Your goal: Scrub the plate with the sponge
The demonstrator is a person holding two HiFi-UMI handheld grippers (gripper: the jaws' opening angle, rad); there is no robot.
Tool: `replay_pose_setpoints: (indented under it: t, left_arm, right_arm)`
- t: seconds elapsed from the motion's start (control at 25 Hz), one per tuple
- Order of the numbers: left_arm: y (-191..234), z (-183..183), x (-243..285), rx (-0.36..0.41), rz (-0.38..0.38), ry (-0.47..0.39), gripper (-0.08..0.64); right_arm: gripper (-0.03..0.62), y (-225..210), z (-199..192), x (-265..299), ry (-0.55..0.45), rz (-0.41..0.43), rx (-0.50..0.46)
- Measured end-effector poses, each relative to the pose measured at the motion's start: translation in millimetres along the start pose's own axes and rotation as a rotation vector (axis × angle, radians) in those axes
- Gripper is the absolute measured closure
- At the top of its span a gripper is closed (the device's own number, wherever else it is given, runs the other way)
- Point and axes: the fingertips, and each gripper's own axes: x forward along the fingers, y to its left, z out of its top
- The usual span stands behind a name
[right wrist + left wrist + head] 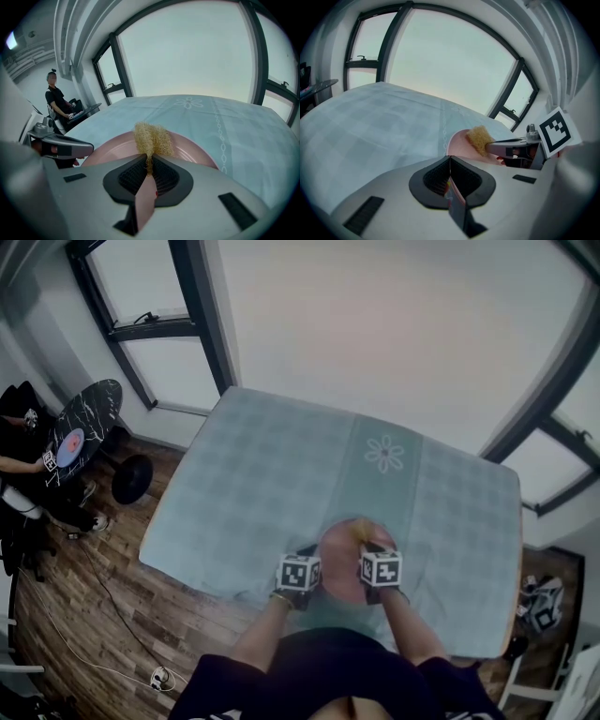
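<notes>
Left claw (pixel 449 173) pinched shut on what looks like the rim of the pink plate (pixel 457 144), prob. to steady it on the desk (pixel 253 474), lower centre of head view, while right claw (pixel 149 165) clamps the sponge (pixel 153 137) over its middle, ready to scrub.

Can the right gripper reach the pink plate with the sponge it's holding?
Probably yes. The right gripper, jaws shut on the yellow fibrous sponge, is right over the round pink plate, with nothing between them.
</notes>
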Motion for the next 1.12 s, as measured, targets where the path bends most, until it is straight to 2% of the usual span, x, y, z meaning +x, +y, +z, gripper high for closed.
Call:
replay_pose_setpoints:
  t: [0.28, 0.92, 1.12]
  left_arm:
    - [0.8, 1.4, 0.3, -0.009, 0.004, -0.003, 0.552]
    - [-0.9, -1.3, -3.0, -0.069, -0.013, -0.024, 0.552]
    - [-3.3, -3.1, -4.7, -0.065, -0.016, -0.026, 0.552]
  right_arm:
    - [0.557, 13.7, -6.6, 0.1, 0.038, 0.034, -0.022]
    - [0.557, 68.2, -32.8, -15.6, 0.105, 0.188, -0.125]
    - [0.557, 79.7, -43.7, -21.4, 0.127, 0.222, -0.149]
